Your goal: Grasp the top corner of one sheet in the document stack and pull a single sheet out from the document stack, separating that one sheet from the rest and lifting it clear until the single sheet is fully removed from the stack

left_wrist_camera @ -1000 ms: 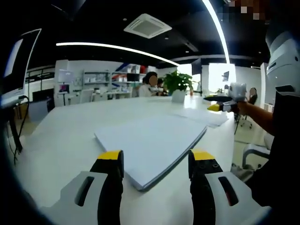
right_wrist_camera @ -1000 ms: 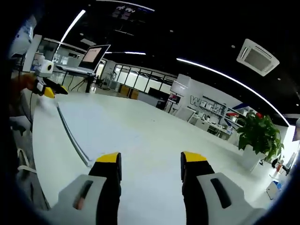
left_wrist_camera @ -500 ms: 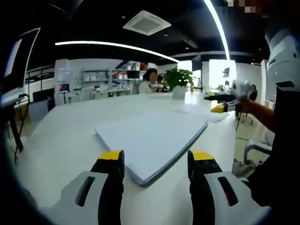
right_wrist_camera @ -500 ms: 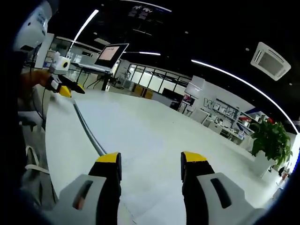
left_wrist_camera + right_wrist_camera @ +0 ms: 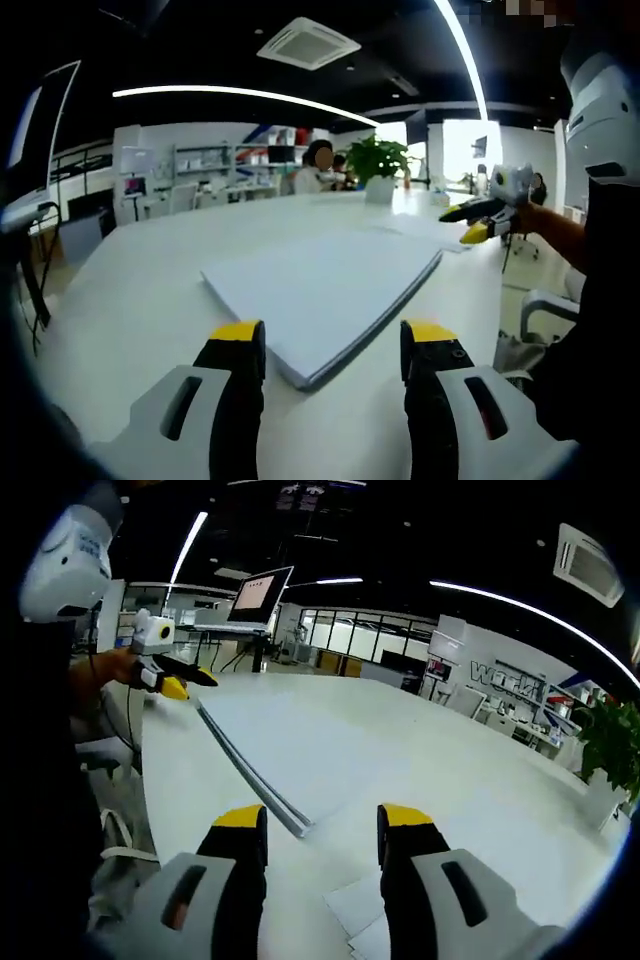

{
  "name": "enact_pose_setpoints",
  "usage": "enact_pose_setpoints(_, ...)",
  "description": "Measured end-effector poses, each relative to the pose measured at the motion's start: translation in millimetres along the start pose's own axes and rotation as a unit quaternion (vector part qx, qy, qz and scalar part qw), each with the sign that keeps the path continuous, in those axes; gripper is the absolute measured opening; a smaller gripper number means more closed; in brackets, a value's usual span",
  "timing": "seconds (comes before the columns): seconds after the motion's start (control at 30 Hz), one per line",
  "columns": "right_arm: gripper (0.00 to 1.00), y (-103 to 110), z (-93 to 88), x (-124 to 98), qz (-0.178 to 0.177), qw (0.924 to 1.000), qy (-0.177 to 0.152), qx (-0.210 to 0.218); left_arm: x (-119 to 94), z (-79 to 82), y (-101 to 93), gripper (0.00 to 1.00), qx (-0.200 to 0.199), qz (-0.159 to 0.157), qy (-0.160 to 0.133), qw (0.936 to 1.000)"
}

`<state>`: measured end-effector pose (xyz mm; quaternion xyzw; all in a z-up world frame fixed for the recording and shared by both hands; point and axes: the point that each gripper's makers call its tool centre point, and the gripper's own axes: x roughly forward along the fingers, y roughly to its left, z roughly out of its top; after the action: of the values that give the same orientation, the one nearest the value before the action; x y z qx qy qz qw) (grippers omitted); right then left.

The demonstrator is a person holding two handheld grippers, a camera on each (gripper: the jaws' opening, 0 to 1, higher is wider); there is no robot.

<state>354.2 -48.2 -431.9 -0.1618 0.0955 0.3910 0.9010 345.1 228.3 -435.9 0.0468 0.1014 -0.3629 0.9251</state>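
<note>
On a large white table (image 5: 130, 290) lies one stack (image 5: 325, 290) of white sheets, squared up and flat, its near corner pointing between the jaws of the left gripper (image 5: 325, 345) in the left gripper view. The stack is thin but clearly many sheets deep; its edge shows as a grey layered band, and the top sheet is plain and unmarked. Two grippers are at work, each with yellow-tipped jaws. The left gripper's jaws stand apart with nothing between them, held just short of the stack's near corner. In the same view the right gripper (image 5: 478, 222) hangs over the far right of the table, past the stack's far corner, held by a hand; its jaws are spread too. In the right gripper view that gripper (image 5: 320, 825) has its jaws apart and empty, aimed at the stack's (image 5: 300, 740) other corner, which sits just ahead of them. A few loose sheets (image 5: 365, 920) lie separately on the table below the right jaw. The left gripper (image 5: 180, 680) shows at the far end of the stack. One potted plant (image 5: 380, 172) stands at the table's far side, and one laptop (image 5: 255, 598) sits on a stand beyond the table.
</note>
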Motion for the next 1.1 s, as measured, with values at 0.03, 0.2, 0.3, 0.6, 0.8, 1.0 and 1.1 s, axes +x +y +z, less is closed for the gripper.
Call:
enact_pose_setpoints(0.03, 0.44, 0.3, -0.2, -0.3, 0.001, 1.0000, 0.001, 0.000, 0.3, 1.0, -0.1, 0.54, 0.003, 0.001, 0.000, 1.0000)
enact_pose_setpoints(0.2, 0.44, 4.8, -3.8, -0.2, 0.011, 0.9999, 0.010, 0.004, 4.5, 2.9, -2.3, 0.53, 0.040, -0.007, 0.005, 0.9992)
enact_pose_setpoints(0.3, 0.44, 6.6, -6.1, -0.2, 0.014, 0.9998, 0.015, 0.007, 8.5, 6.5, -6.2, 0.51, 0.067, -0.024, 0.010, 0.9974)
enact_pose_setpoints(0.6, 0.45, 13.4, -14.8, -6.5, 0.027, 0.9994, 0.022, 0.007, 20.4, 9.8, -11.6, 0.51, 0.181, -0.050, 0.056, 0.9806)
enact_pose_setpoints(0.8, 0.46, 13.5, -12.3, -8.6, 0.026, 0.9995, 0.014, 0.007, 36.6, 11.1, -30.5, 0.48, 0.240, -0.079, 0.085, 0.9637)
enact_pose_setpoints(1.0, 0.46, 13.7, -1.9, -14.9, 0.024, 0.9993, -0.010, 0.025, 49.6, 12.0, -52.5, 0.39, 0.270, -0.117, 0.087, 0.9516)
enact_pose_setpoints(1.1, 0.46, 12.9, 0.4, -15.7, 0.025, 0.9988, -0.020, 0.036, 59.0, 7.5, -47.5, 0.34, 0.329, -0.104, 0.114, 0.9316)
